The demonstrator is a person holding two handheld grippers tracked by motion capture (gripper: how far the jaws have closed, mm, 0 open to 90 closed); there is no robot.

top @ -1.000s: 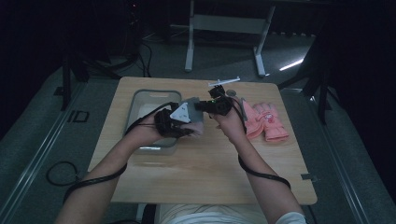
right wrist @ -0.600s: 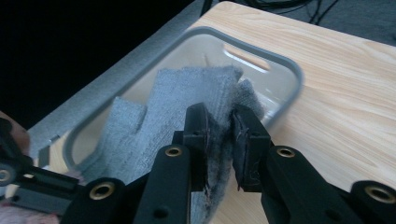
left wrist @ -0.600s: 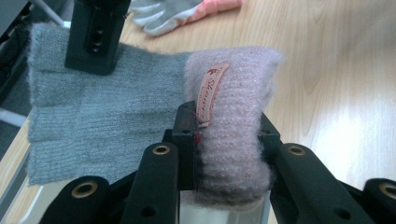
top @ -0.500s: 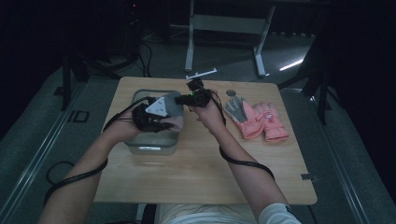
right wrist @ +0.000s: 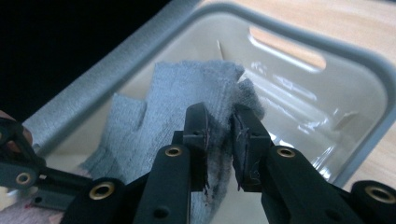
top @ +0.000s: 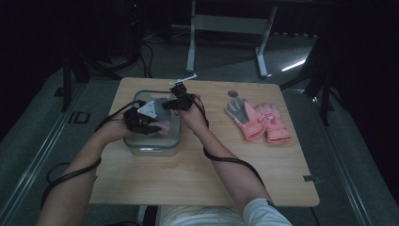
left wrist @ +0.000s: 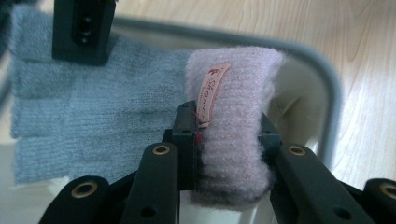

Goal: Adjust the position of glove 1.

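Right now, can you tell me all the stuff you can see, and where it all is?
knit glove: one, grey with a pale pink cuff, stretched between both grippers over the bin
bin: one, clear plastic with a grey rim, left part of the table
ski gloves: two, pink with grey palms, right part of the table
round disc: one, dark, just beyond the ski gloves
table: one, light wood
left gripper: one, black, jaws shut on the cuff
right gripper: one, black, jaws shut on the glove's grey end
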